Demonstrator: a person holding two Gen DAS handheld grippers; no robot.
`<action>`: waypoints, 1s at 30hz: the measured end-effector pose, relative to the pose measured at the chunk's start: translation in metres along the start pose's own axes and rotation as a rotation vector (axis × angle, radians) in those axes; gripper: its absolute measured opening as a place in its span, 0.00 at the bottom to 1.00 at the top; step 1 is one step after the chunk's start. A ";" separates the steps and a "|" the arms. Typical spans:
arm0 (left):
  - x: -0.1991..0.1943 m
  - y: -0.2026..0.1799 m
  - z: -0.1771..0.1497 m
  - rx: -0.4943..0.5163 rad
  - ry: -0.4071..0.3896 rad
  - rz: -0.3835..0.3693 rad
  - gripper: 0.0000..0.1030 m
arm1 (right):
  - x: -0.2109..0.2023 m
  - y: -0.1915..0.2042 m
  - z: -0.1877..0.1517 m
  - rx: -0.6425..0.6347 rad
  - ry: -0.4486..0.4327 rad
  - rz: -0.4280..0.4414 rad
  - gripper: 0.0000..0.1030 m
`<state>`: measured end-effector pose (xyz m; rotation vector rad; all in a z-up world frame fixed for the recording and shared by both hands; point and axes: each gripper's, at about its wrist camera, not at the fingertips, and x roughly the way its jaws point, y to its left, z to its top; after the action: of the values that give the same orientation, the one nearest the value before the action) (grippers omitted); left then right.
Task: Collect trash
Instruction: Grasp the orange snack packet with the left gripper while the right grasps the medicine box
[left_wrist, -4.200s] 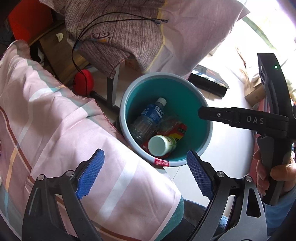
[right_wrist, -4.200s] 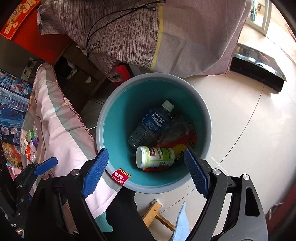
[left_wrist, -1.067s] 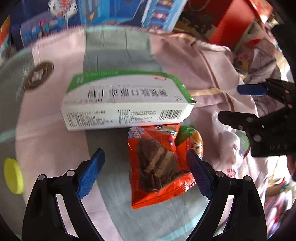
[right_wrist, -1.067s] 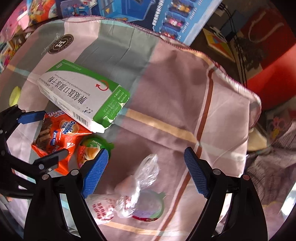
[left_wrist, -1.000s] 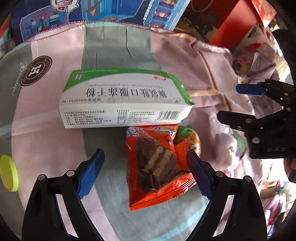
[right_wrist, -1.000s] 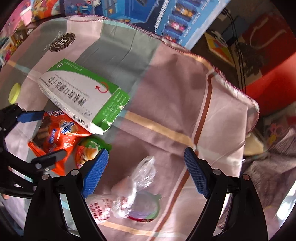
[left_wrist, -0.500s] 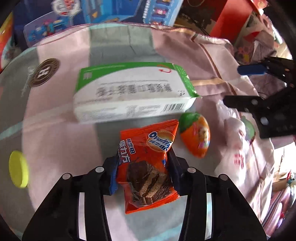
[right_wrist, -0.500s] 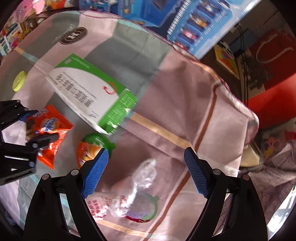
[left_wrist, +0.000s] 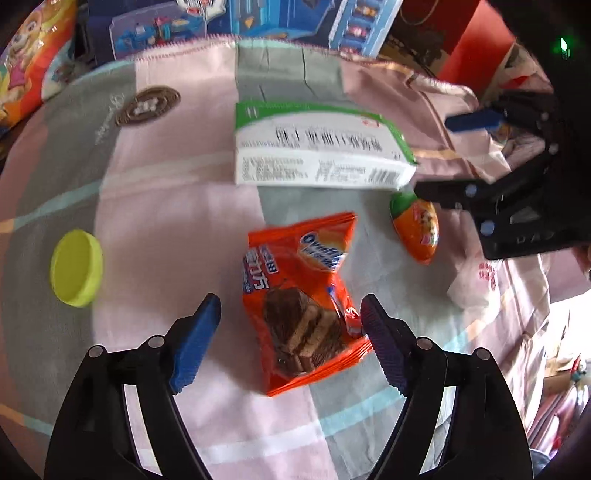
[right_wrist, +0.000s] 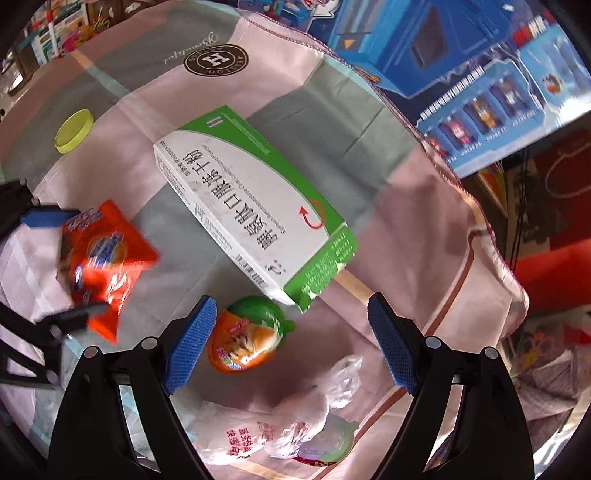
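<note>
Yellow lid (left_wrist: 76, 273) lies far left on the cloth-covered desk (left_wrist: 155, 206). Left tool (left_wrist: 290, 334) open, pads either side of the orange snack packet (left_wrist: 303, 306), right pad near its edge. White-green box (left_wrist: 317, 153) beyond. Right tool (right_wrist: 291, 341) open above the orange capsule (right_wrist: 247, 338) and plastic bag (right_wrist: 266, 428).

Under me lies a cloth (right_wrist: 388, 206) in pink and grey blocks with thin teal and tan stripes, a round brown "H" emblem (right_wrist: 216, 60) printed near its far edge. Behind it stand blue toy boxes (right_wrist: 480, 74) with cartoon figures. I see something red (left_wrist: 476, 40) to the right. Daylight falls bright across the fabric.
</note>
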<state>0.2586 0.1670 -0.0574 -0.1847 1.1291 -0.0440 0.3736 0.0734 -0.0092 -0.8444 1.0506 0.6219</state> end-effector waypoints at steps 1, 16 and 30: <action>0.003 0.000 -0.001 -0.002 -0.003 0.005 0.70 | 0.000 0.000 0.002 -0.006 -0.001 -0.002 0.78; -0.023 0.052 0.023 -0.043 -0.087 0.024 0.30 | 0.025 0.020 0.064 -0.255 -0.012 0.082 0.85; -0.009 0.067 0.024 -0.084 -0.063 -0.013 0.30 | 0.048 0.023 0.074 -0.241 -0.049 0.174 0.75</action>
<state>0.2728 0.2367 -0.0506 -0.2669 1.0680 -0.0020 0.4101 0.1499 -0.0425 -0.9470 1.0242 0.9252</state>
